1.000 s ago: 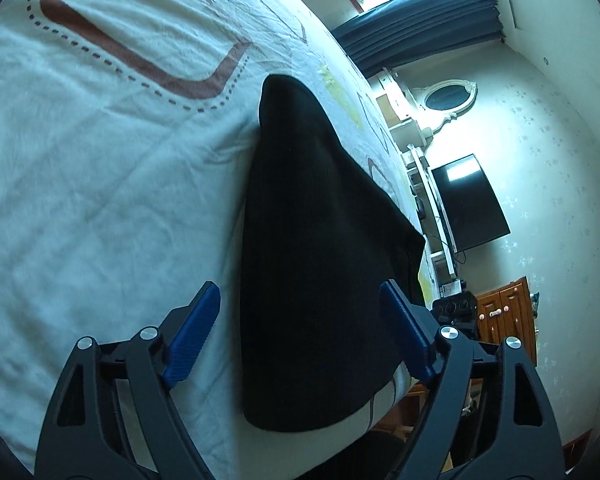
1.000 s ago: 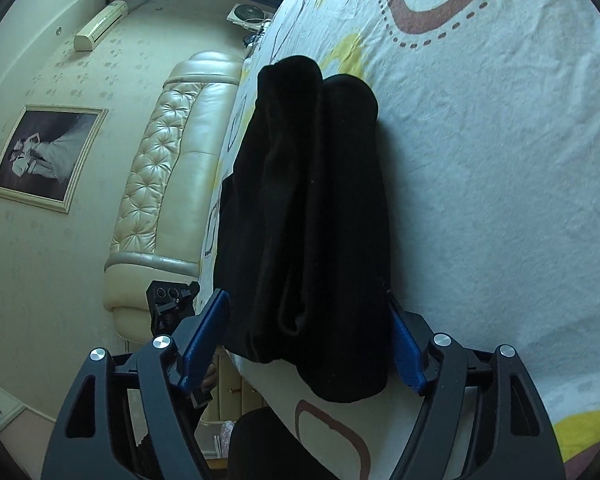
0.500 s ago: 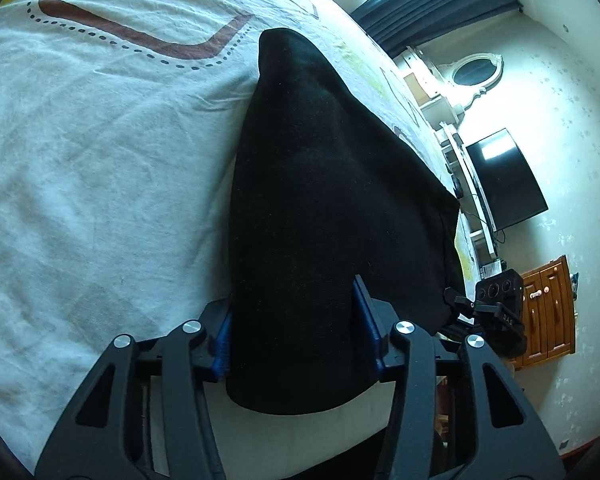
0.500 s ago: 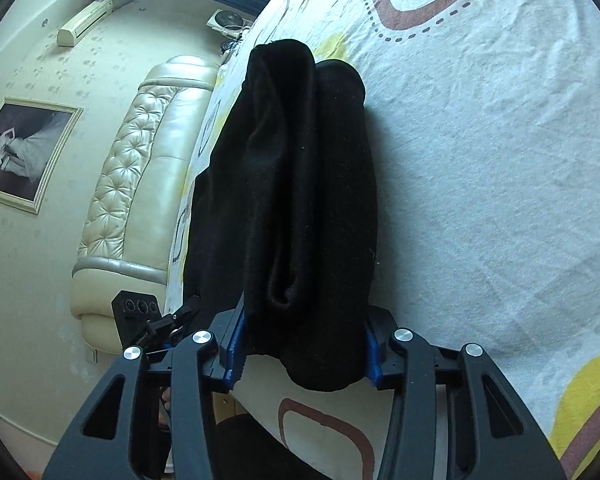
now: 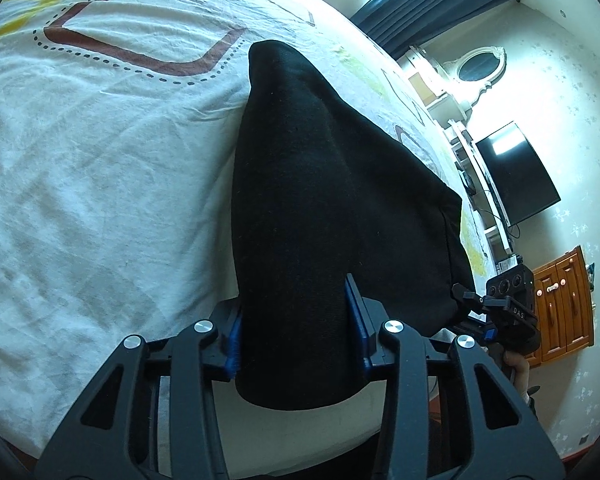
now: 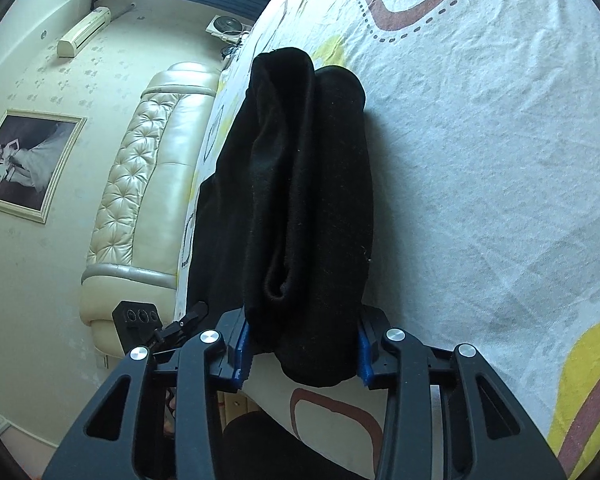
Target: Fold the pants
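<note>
Black pants (image 5: 320, 200) lie folded in a long stack on the white patterned bedsheet (image 5: 100, 160), near the bed's edge. My left gripper (image 5: 296, 332) is shut on the near corner of the pants, its blue pads pressing the cloth from both sides. My right gripper (image 6: 304, 344) is shut on the other near corner of the pants (image 6: 300, 200), where two rolled layers show. Each gripper shows in the other's view: the right one (image 5: 508, 308) at the far corner, the left one (image 6: 148, 320) likewise.
The bed edge runs just below both grippers. A cream tufted headboard (image 6: 148, 184) stands left in the right wrist view. A wall TV (image 5: 516, 172), white shelves and a wooden cabinet (image 5: 560, 300) stand beyond the bed's far side.
Both grippers moved forward onto the pants' near end and went from wide open to shut on the cloth.
</note>
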The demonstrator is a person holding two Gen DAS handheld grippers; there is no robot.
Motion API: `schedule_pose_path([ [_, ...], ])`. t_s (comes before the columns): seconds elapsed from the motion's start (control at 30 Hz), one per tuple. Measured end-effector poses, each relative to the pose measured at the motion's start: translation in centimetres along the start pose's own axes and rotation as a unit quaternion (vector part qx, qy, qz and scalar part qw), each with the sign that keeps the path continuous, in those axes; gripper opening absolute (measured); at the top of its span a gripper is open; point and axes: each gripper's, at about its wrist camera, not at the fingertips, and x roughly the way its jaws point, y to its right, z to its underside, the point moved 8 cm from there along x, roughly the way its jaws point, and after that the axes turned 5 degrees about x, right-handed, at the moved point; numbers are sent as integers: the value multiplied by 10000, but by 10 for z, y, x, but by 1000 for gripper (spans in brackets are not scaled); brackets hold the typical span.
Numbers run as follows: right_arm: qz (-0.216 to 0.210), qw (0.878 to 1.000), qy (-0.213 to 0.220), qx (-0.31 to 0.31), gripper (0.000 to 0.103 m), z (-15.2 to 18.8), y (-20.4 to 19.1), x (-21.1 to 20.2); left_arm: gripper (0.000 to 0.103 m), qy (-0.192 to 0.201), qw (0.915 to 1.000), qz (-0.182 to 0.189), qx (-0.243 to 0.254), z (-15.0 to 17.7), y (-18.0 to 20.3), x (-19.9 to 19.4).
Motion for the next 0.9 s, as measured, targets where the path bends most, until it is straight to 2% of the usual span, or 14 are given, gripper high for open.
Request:
schedule_pose_path([
  [0.9,31,10000,-59,-2,40,7,2,-1,40,-7,9999,-118,54,4,1,-5],
])
